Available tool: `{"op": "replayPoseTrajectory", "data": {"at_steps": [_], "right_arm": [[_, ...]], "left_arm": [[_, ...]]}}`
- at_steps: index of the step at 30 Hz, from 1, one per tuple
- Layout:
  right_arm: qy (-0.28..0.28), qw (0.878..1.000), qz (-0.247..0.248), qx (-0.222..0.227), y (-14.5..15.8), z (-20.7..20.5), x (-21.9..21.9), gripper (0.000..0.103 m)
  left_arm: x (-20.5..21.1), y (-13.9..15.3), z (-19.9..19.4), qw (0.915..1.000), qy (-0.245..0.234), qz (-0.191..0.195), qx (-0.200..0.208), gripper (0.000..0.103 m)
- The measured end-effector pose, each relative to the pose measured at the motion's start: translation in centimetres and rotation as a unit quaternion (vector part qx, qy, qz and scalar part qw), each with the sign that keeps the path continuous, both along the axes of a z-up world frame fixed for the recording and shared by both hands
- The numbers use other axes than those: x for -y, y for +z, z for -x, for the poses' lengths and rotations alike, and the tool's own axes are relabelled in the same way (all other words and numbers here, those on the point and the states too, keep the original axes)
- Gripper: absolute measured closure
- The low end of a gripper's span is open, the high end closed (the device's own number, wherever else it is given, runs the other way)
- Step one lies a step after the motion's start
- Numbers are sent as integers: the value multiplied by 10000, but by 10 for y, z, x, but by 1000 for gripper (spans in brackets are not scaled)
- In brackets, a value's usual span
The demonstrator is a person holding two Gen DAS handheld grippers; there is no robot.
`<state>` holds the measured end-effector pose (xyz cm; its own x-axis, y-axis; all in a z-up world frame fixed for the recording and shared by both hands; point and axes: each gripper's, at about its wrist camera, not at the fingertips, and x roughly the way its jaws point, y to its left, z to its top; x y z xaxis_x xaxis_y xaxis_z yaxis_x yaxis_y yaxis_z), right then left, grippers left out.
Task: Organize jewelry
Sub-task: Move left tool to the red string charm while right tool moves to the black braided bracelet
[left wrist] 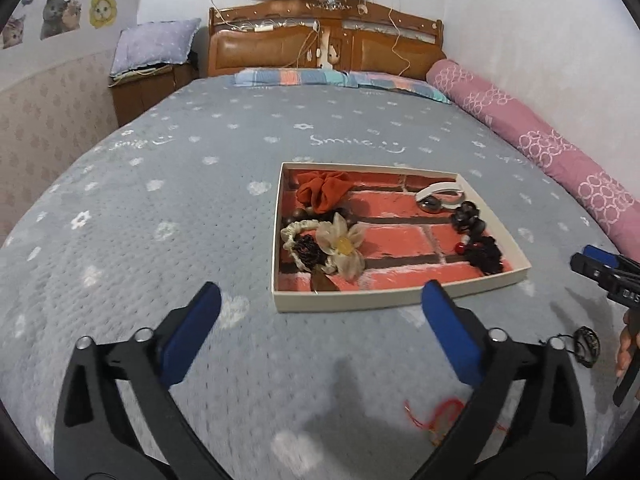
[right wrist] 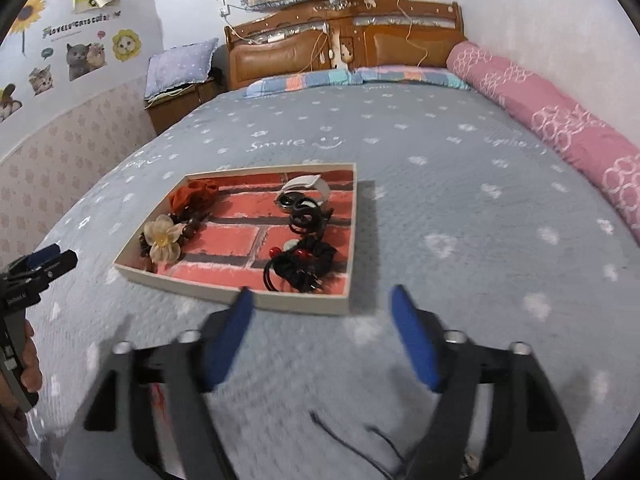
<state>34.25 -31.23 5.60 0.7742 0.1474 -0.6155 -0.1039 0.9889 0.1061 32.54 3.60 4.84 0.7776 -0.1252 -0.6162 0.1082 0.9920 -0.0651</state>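
Note:
A shallow cream tray with a brick-pattern floor lies on the grey bed; it also shows in the right wrist view. It holds an orange scrunchie, a cream flower hair tie, a white watch and black hair ties. My left gripper is open and empty, just before the tray's near rim. My right gripper is open and empty at the tray's near right corner. A red cord and a small black braided loop lie on the bedspread near me.
A wooden headboard stands at the far end with striped pillows. A pink bolster runs along the right wall. A nightstand with a cushion stands at far left. A thin black cord lies under my right gripper.

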Motion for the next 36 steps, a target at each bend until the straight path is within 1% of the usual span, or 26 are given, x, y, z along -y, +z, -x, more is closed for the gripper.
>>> {"op": "replayPoseTrajectory", "data": {"at_steps": [4, 5, 6, 10, 12, 14, 16, 20, 25, 26, 28, 31, 32, 33, 34, 35, 36], "right_arm": [[-95, 9999, -82, 107, 14, 33, 21, 19], [-121, 9999, -72, 101, 14, 38, 24, 13], [-145, 9999, -29, 88, 13, 43, 28, 12], [-296, 9988, 393, 28, 2, 60, 40, 12], [-395, 9981, 471, -42, -8, 65, 48, 11], [-514, 9976, 442, -164, -20, 69, 57, 11], [-577, 9968, 497, -253, -30, 71, 61, 12], [-645, 9943, 776, -338, -49, 75, 66, 12], [-740, 9928, 796, -496, -61, 74, 76, 12], [-799, 9916, 864, -530, -66, 73, 78, 12], [-883, 9905, 900, -553, -73, 73, 82, 12], [-935, 9906, 737, -668, -84, 73, 89, 14], [-932, 9905, 700, -724, -87, 73, 91, 19], [-910, 9904, 653, -806, -91, 71, 92, 27], [-903, 9903, 629, -849, -94, 71, 92, 31], [-900, 9902, 617, -867, -95, 70, 92, 34], [-899, 9904, 617, -855, -95, 70, 92, 34]], "left_arm": [[10, 7, 24, 9998, -72, 159, -49, 5], [13, 8, 29, 9997, -101, 211, -75, 5], [16, 8, 34, 9995, -137, 267, -126, 5], [32, 4, 55, 9995, -137, 231, -146, 5], [42, -2, 64, 9993, -224, 240, -177, 5], [51, -11, 69, 9988, -287, 261, -286, 5], [58, -22, 71, 9985, -279, 248, -390, 5], [70, -45, 73, 9978, -287, 157, -584, 5], [78, -67, 70, 9977, -238, -62, -633, 5], [78, -70, 69, 9976, -242, -100, -638, 5], [80, -78, 68, 9971, -279, -173, -685, 5], [80, -83, 66, 9964, -357, -121, -754, 7], [80, -84, 66, 9965, -369, -109, -745, 7], [80, -84, 65, 9965, -382, -107, -740, 9], [80, -86, 65, 9962, -406, -110, -769, 10], [80, -88, 64, 9957, -432, -103, -813, 15], [81, -90, 62, 9950, -469, -86, -875, 22]]}}
